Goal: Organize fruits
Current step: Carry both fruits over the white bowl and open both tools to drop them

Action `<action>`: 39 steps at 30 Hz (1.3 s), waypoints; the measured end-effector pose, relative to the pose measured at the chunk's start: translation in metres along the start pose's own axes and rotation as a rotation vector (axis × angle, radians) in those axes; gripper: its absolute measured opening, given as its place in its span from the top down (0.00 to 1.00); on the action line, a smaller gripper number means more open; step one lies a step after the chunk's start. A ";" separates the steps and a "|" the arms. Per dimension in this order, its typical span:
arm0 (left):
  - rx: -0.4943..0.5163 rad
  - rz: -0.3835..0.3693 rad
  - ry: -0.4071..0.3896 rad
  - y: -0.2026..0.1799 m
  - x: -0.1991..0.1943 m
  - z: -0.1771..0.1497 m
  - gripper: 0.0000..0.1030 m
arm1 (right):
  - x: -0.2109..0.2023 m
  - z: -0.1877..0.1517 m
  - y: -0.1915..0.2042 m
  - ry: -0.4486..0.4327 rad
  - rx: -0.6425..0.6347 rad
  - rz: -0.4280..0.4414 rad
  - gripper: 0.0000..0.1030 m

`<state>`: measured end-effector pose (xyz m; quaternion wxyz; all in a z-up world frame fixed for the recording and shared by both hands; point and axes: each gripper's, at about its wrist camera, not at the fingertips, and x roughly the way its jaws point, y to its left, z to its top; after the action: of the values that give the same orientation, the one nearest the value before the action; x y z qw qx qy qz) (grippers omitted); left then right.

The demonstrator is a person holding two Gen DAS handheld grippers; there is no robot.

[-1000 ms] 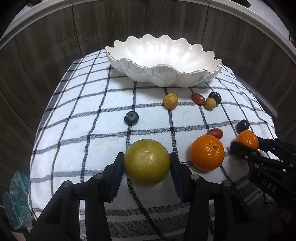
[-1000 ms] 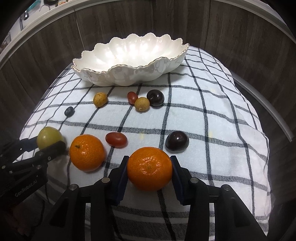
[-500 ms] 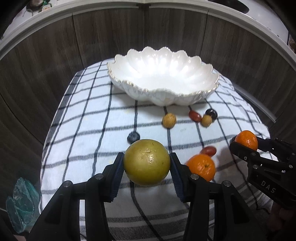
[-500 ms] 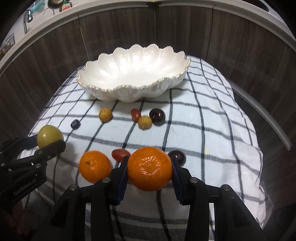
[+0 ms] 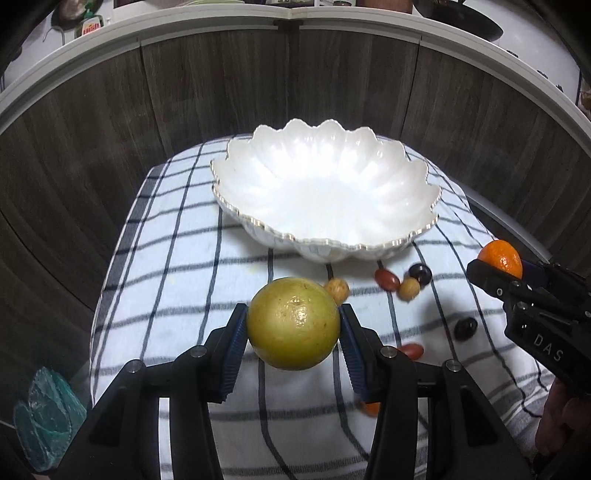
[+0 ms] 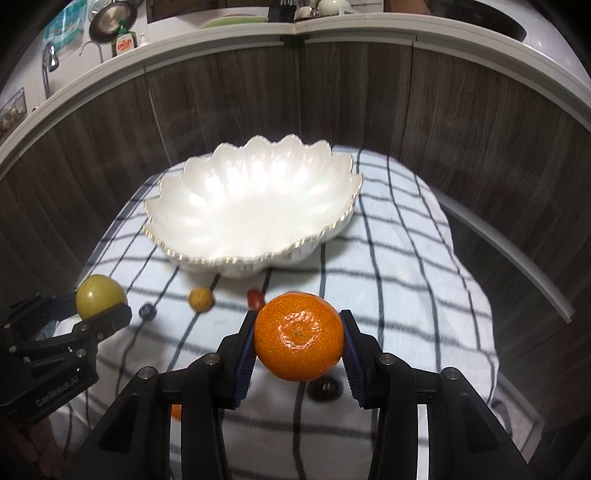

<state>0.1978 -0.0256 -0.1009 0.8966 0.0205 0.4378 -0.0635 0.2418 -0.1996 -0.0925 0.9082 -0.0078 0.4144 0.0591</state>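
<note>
- Fruits in transit: our left hand-held gripper (image 5: pixel 293 328) clamps a green citrus (image 5: pixel 293 324), right hand-held gripper (image 6: pixel 298 336) a mandarin (image 6: pixel 298 336).
- Next, we judge, lowering both into the white scalloped bowl (image 5: pixel 258 221).

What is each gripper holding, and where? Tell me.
Left gripper: yellow-green fruit, jaws on its two sides. Right gripper: orange, likewise pinched across its sides.

Home kitchen, dish soap bottle (image 6: pixel 125 43), faucet (image 6: pixel 50 62), countertop (image 6: pixel 229 35)

bowl (image 5: pixel 325 199) glossy ceramic | cloth (image 5: pixel 177 280) woven checked | cabinet (image 5: pixel 92 122) matt woodgrain
</note>
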 end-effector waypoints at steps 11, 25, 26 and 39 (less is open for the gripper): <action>-0.013 0.009 -0.024 0.007 0.013 0.043 0.54 | 0.009 0.047 -0.009 -0.067 0.015 -0.011 0.58; -0.043 0.027 -0.031 0.019 0.046 0.090 0.54 | 0.043 0.097 -0.020 -0.091 0.036 -0.045 0.58; -0.043 0.029 -0.031 0.020 0.049 0.093 0.54 | 0.046 0.100 -0.020 -0.090 0.034 -0.048 0.58; -0.062 0.037 0.017 0.031 0.086 0.112 0.54 | 0.082 0.120 -0.027 -0.033 0.055 -0.071 0.58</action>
<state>0.3417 -0.0131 -0.1001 0.8940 0.0015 0.4468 -0.0330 0.3883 -0.2101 -0.0768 0.9162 0.0032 0.4004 0.0156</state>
